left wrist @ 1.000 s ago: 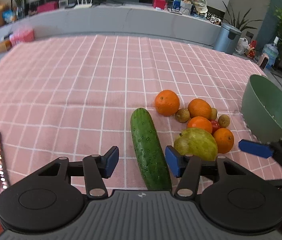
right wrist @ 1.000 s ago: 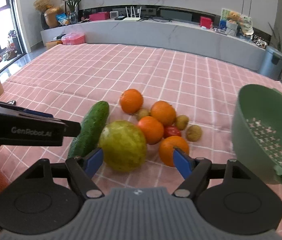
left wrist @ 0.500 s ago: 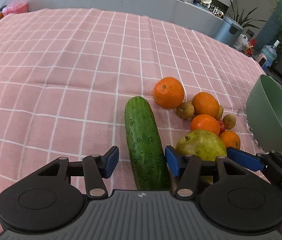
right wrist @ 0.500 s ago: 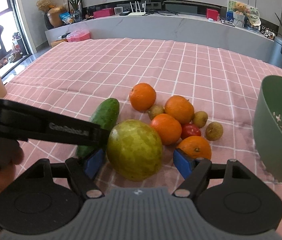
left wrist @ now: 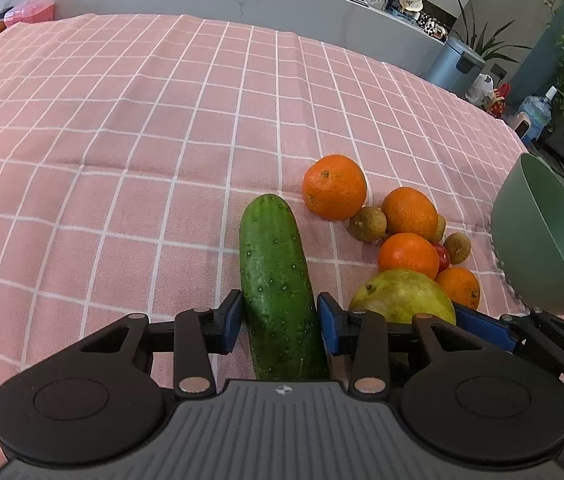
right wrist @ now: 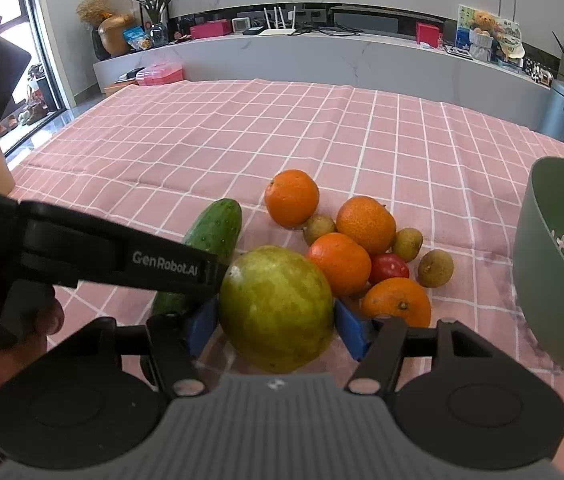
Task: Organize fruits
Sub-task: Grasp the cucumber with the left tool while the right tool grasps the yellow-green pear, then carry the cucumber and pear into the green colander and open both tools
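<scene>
Left claw (left wrist: 277, 322), jaws just closed, clamps the cucumber (left wrist: 275, 280) lying on the pink-checked tabletop (left wrist: 121, 140); right claw (right wrist: 275, 326), likewise just closed, grips the green-yellow pear (right wrist: 275, 306) beside the oranges (right wrist: 340, 262).

Left tool (left wrist: 279, 322) just closed on cucumber (left wrist: 275, 280), right tool (right wrist: 275, 324) on pear (right wrist: 275, 308)

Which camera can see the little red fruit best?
The right wrist view. There the small red fruit shows most of its top, tucked between the oranges and touching them. In the left wrist view only a thin red sliver peeks out behind an orange, so you could hardly tell what it is.
</scene>
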{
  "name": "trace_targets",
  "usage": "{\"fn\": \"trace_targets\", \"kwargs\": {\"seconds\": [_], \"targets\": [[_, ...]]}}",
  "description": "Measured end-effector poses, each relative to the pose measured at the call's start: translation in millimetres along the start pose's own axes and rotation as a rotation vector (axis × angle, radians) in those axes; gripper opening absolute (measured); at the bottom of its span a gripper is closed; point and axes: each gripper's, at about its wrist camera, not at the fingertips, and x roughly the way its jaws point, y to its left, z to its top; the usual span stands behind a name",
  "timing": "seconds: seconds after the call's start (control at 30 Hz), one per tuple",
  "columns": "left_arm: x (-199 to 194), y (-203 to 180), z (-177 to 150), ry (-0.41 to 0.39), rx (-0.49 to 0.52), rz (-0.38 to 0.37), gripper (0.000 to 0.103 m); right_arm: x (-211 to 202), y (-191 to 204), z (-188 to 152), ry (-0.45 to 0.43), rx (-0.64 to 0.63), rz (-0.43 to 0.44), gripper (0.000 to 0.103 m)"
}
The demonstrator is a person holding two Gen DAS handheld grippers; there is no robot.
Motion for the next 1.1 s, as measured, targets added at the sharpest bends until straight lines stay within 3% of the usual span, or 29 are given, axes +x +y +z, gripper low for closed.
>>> {"fn": "trace_targets", "kwargs": {"seconds": [0.3, 0.63, 0.87, 1.1], "targets": [[-24.3, -6.7, -12.6, -0.042, -0.005, 0.002, 0.044, -27.0, 0.1, -6.5, -0.027, -0.052, -0.005, 0.060], [-67.5, -31.5, -23.6, -0.114, 0.009, -0.017, 0.043, -70.8, -23.4, -13.3, -0.079, -0.015, -0.016, 0.060], [-95.3, -61.6, -21.7, -0.169, 0.044, -0.091, 0.043, -101.8, -40.3, -12.8, -0.140, 0.014, -0.009, 0.060], [-97.9, -108.2, -3.4, -0.189, 0.112, -0.156, 0.043, -131.0, -72.4, -5.2, -0.182, 0.024, -0.042, 0.060]]}}
